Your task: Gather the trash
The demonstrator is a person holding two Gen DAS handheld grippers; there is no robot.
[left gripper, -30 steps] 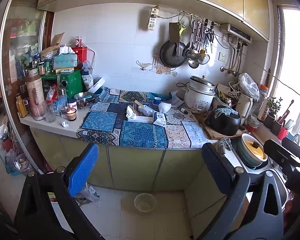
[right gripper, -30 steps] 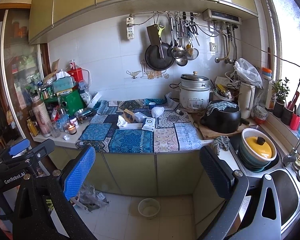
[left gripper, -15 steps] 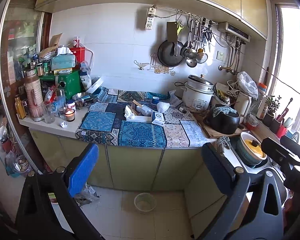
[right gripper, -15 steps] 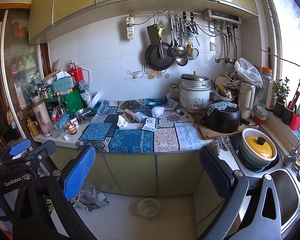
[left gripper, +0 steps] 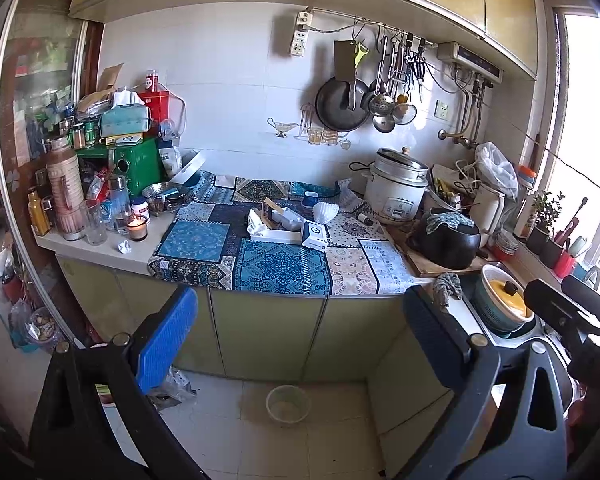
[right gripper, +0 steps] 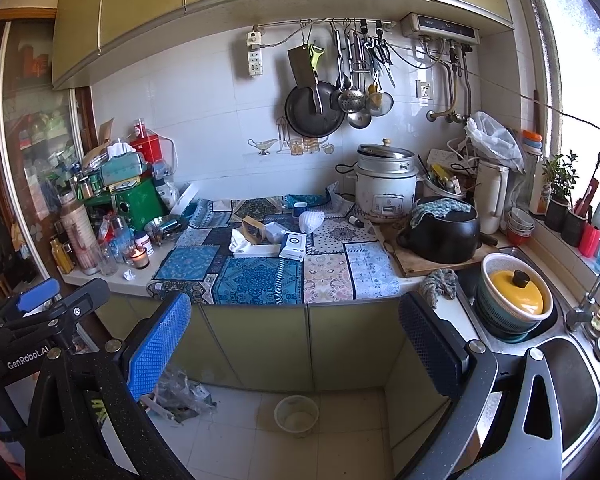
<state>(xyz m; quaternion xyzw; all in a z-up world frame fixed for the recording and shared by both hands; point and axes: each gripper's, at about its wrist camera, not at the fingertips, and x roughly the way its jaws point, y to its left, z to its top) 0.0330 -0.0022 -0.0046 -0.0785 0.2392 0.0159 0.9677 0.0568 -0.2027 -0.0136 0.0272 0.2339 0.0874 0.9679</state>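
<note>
jaws apart — floor bin [right gripper: 296, 415] empty

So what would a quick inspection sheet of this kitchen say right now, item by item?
Surface: counter mostly under a patchwork cloth, bare at its left end.
Job's things: crumpled paper ball on the bare end; white tissue beside a small box; little bin on the floor below.
Clutter: bottles and jars, a lit candle, rice cooker, black pot.
Grippers: left gripper and right gripper both open, holding nothing, back from the counter.
Cables: cord at the cooker; power strip on the wall.
Surroundings: hanging pan and utensils, window on the right, sink.
</note>
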